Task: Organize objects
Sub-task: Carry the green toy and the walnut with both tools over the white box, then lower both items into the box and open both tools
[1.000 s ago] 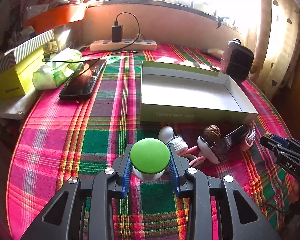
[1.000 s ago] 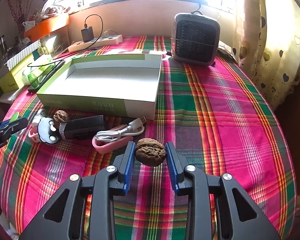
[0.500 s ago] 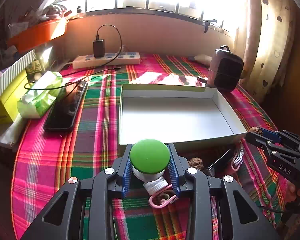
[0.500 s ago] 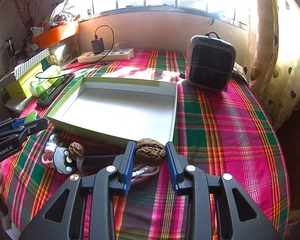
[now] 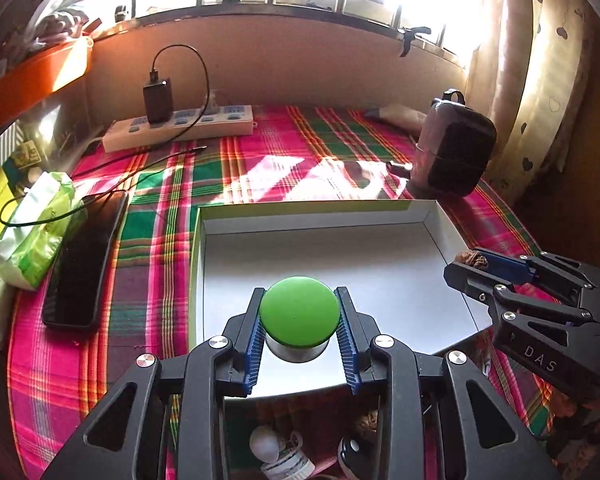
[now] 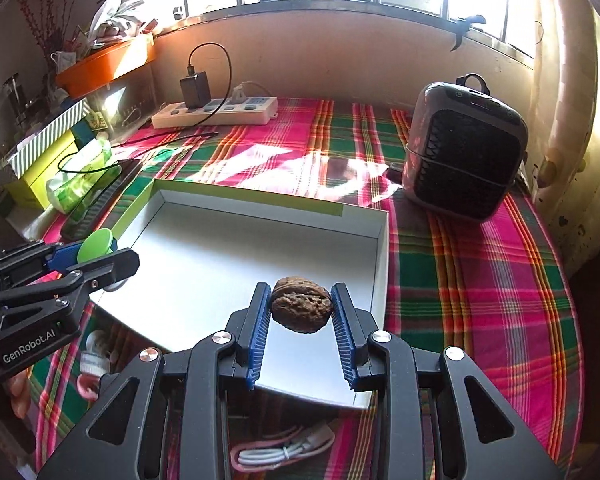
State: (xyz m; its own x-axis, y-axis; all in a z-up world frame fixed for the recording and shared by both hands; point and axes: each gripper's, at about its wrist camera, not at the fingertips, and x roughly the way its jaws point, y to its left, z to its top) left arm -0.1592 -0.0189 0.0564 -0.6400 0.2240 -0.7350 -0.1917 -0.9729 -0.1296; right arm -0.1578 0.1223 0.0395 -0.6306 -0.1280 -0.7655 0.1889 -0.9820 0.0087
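My left gripper (image 5: 300,320) is shut on a green-capped round container (image 5: 299,311) and holds it above the near part of the shallow white box (image 5: 320,216). My right gripper (image 6: 302,312) is shut on a brown walnut (image 6: 301,309) above the box's (image 6: 260,210) near right part. In the right wrist view the left gripper (image 6: 100,256) with the green cap (image 6: 95,245) is at the box's left edge. In the left wrist view the right gripper (image 5: 466,264) with the walnut (image 5: 471,258) is at its right edge.
Below the grippers on the plaid cloth lie a white bulb-shaped item (image 5: 264,444), another walnut (image 5: 366,424) and a white cable on a pink holder (image 6: 284,446). A black phone (image 5: 84,260), tissue pack (image 5: 36,228), power strip (image 5: 180,128) and small heater (image 6: 464,156) stand around the box.
Both grippers have moved forward with their objects, from over the loose items before the box to above the box's inside. The grips have not changed.
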